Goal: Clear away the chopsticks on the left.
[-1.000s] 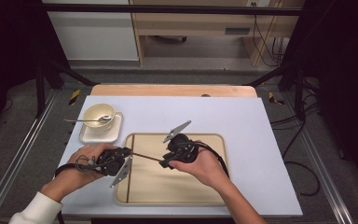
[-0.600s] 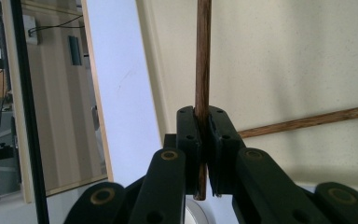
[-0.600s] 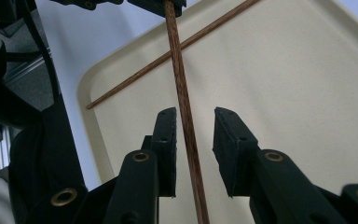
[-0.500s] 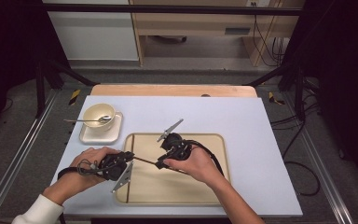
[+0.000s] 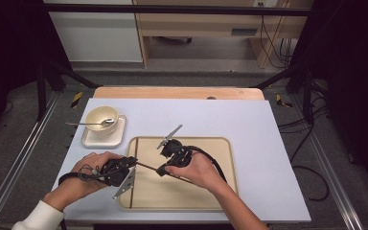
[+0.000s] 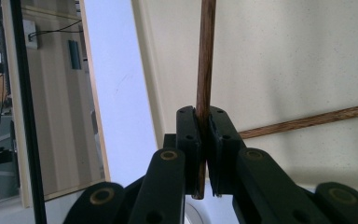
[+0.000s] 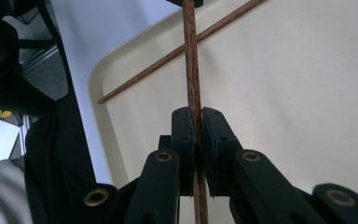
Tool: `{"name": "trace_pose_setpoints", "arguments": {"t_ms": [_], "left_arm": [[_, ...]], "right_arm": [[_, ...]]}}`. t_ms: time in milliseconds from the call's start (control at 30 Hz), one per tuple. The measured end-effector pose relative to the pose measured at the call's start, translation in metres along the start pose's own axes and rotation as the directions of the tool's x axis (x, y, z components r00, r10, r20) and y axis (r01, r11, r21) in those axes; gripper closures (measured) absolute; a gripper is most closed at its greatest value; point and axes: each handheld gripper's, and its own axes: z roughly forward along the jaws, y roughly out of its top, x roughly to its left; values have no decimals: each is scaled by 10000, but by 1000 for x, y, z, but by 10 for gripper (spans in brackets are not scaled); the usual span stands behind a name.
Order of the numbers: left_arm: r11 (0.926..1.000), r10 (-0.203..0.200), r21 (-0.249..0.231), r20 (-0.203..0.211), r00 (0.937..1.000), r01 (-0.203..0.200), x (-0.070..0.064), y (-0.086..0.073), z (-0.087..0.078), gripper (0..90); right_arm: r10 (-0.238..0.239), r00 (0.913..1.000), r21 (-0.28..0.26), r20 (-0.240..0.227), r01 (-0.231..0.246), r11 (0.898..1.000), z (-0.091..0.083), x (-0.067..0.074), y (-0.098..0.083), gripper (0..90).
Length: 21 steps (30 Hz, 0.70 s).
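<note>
Lower centre of the high view: your left gripper (image 5: 133,163) and right gripper (image 5: 163,168) both clamp one dark wooden chopstick (image 5: 148,167), which spans the gap between them above the beige tray (image 5: 220,191); the right jaws have just been closing onto it. A second chopstick (image 6: 307,122) lies in the tray. Upper left, a cream bowl (image 5: 98,120) holds a spoon (image 5: 106,123).
</note>
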Motion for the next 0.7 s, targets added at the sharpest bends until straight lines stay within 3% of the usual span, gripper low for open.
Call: {"name": "trace_pose_setpoints", "arguments": {"t_ms": [200, 233, 267, 300, 333, 367, 433, 467, 567, 600, 633, 700], "left_arm": [[9995, -312, -39, 97, 9995, 313, 1, -3, 1, 823], [9988, -499, -17, 37, 9987, 499, 1, -4, 1, 791], [9942, -1077, 74, -126, 9941, 1078, 2, -7, 1, 687], [9942, -1077, 74, -126, 9941, 1078, 2, -7, 1, 647], [9842, -1747, 241, -269, 9843, 1753, 2, -11, 1, 598], [9790, -2020, 208, -292, 9790, 2026, 2, -14, 1, 550], [9612, -2756, -14, -285, 9608, 2757, 2, -20, 1, 450], [9478, -3190, -124, -313, 9472, 3187, 1, -24, 0, 416], [8853, -4638, -138, -972, 8806, 4647, -6, -32, -5, 317], [8518, -5233, -430, -1186, 8439, 5221, -9, -34, -5, 301], [8374, -5440, -308, -1440, 8267, 5457, -11, -37, -8, 291], [7770, -6264, -602, -1732, 7600, 6266, -16, -42, -11, 270]], "right_arm": [[-83, 10000, 51, -14, 83, 10000, 2, 1, 1, 853], [-67, 10000, 74, 7, 67, 10000, 2, 1, 1, 854], [77, 9999, 58, 80, -77, 10000, 3, 0, 0, 854], [77, 9999, 58, 80, -77, 10000, 3, 0, 0, 854], [204, 9997, -27, 142, -204, 9998, 3, -1, 0, 854], [222, 9995, -34, 214, -221, 9997, 3, -2, 0, 853], [391, 9986, -153, 360, -386, 9991, 3, -2, -1, 853], [551, 9975, -260, 443, -540, 9982, 4, -3, -2, 853], [957, 9929, -593, 702, -917, 9940, 6, -6, -3, 853], [1132, 9907, -720, 759, -1078, 9916, 8, -7, -4, 853], [1314, 9880, -819, 811, -1248, 9888, 9, -8, -5, 853], [1663, 9813, -990, 969, -1568, 9827, 13, -9, -6, 853]]}}
